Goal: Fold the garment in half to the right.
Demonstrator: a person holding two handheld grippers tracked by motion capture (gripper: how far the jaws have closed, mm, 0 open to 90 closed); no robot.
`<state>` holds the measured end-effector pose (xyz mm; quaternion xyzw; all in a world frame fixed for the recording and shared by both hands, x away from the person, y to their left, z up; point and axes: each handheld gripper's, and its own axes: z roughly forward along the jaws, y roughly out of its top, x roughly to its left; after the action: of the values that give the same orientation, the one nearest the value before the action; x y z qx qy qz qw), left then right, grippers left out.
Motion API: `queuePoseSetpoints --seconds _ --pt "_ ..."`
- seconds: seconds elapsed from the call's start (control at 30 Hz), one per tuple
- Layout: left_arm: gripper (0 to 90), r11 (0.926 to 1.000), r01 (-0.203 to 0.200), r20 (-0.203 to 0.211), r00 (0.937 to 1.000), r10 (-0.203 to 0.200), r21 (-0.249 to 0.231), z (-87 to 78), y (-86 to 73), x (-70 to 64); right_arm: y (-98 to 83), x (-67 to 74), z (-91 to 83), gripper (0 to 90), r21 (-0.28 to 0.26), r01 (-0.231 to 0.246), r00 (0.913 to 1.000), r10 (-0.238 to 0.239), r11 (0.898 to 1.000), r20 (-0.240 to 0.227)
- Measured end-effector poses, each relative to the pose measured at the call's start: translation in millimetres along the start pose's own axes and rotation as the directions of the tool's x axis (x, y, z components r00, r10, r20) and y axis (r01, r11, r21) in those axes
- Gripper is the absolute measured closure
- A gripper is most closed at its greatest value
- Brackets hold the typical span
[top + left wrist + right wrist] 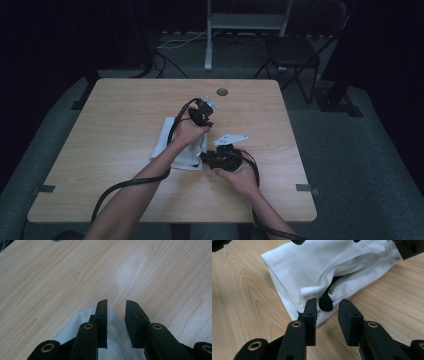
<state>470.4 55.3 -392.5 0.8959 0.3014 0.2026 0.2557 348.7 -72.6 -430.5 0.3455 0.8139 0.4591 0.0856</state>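
Lying folded near the middle of the desk (100, 150), a little toward its near edge, the white cloth (172, 142) is the one loose thing on the pale wood. A round grommet (222, 92) sits in the desk by the far edge, well apart from the cloth. Beyond that edge a folding chair (295, 52) and a grey stand (245, 22) stand on the dark floor, with cables on the floor below the stand.

The left gripper (116, 320) hangs over the cloth's far end, its jaws parted with bare wood showing between the tips; the cloth lies under and behind them, and I see no pad pressing on it. The right gripper (327, 315) sits at the cloth's near right corner, jaws likewise parted and empty, the cloth's folded edge just ahead of its left jaw.

In the right gripper view the cloth (317, 262) shows as several stacked layers with a stitched hem turned up near the front. A small black piece (326, 303) pokes out from between the folds there; what it is I cannot tell.
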Motion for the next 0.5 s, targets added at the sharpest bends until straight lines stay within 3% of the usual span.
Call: queuePoseSetpoints --seconds 0.27,0.5 --pt "59.9 0.9997 0.013 -0.016 0.9998 -0.013 -0.019 -4.7 -2.8 5.6 -0.9 -2.9 -3.5 56.4 0.006 -0.017 0.9998 0.017 1.0 -0.008" --pt "52.3 0.9993 0.025 -0.052 0.9983 -0.026 -0.027 -15.1 -10.0 16.3 7.2 -7.0 -8.3 50.7 -0.026 -0.032 0.9995 0.032 0.999 0.004"
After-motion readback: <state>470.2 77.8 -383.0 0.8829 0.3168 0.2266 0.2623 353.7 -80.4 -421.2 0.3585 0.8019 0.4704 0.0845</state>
